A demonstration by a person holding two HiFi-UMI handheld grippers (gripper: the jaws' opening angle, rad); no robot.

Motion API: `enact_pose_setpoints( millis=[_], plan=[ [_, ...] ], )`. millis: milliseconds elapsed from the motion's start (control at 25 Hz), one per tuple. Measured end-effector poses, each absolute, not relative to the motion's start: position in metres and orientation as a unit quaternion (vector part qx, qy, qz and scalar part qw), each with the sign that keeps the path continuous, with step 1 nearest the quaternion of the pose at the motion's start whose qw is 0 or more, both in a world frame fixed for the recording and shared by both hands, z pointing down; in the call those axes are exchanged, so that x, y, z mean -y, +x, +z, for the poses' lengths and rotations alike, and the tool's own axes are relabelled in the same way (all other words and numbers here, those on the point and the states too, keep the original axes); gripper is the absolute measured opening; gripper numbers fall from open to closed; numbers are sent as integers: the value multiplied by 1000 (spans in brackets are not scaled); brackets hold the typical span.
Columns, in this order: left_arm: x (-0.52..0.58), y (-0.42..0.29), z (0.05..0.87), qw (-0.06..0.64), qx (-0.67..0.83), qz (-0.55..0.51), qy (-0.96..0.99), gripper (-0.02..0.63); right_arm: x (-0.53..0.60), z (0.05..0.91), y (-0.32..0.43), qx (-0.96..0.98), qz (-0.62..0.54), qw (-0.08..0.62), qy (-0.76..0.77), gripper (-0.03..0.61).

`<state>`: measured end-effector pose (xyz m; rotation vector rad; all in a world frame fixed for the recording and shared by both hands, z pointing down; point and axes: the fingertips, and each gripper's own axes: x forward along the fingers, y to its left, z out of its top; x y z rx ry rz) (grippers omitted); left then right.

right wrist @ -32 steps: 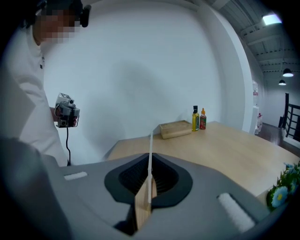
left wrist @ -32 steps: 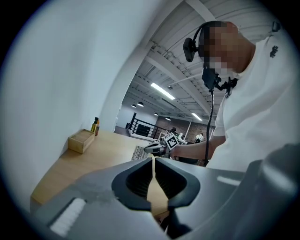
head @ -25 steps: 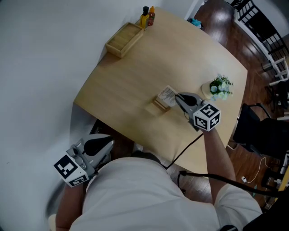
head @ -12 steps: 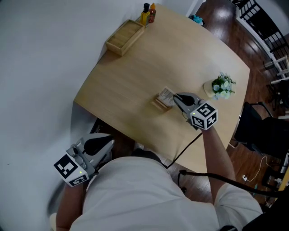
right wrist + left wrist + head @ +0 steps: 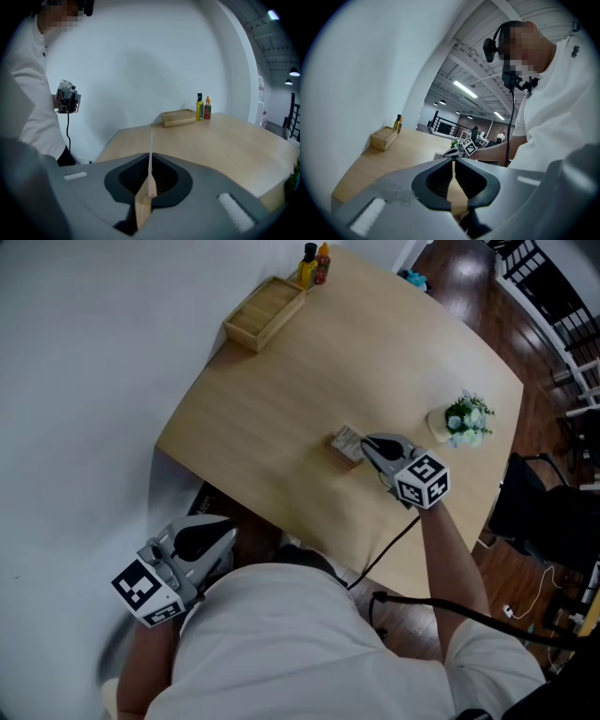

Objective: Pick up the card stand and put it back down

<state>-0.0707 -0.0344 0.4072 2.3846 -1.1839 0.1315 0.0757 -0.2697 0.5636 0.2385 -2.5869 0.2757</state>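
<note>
The card stand (image 5: 345,442), a small wooden base holding a white card, is at the middle of the light wooden table (image 5: 272,418). My right gripper (image 5: 366,443) is shut on it from the right. In the right gripper view the wooden base (image 5: 144,199) sits clamped between the jaws and the card edge stands upright above it. Whether the base touches the tabletop I cannot tell. My left gripper (image 5: 214,542) hangs off the table's near left corner with nothing in it; in the left gripper view its tips (image 5: 454,160) meet.
A wooden box (image 5: 265,311) and two bottles (image 5: 315,263) stand at the table's far corner by the white wall. A small pot of flowers (image 5: 463,418) sits near the right edge. A dark chair (image 5: 544,512) is beyond that edge. A black cable (image 5: 394,540) trails from the right gripper.
My right gripper has sunk a little toward the tabletop with the card stand still clamped. The left gripper has not moved.
</note>
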Motion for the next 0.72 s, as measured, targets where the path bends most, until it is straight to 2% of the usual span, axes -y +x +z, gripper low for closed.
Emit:
enact_pose_setpoints(
  millis=[320,400,440,720],
  plan=[
    [30,-71,402,231,429,52,871,14,268,563,76,958,103,254,88,25],
    [29,-70,401,230,425,55,874,14,269,559,75,959,106,247,90,50],
    [28,-70,400,231,423,56,875,14,270,556,75,960,107,242,95,85],
    [22,-71,393,219,394,68,890,14,272,513,89,960,82,203,173,137]
  ],
)
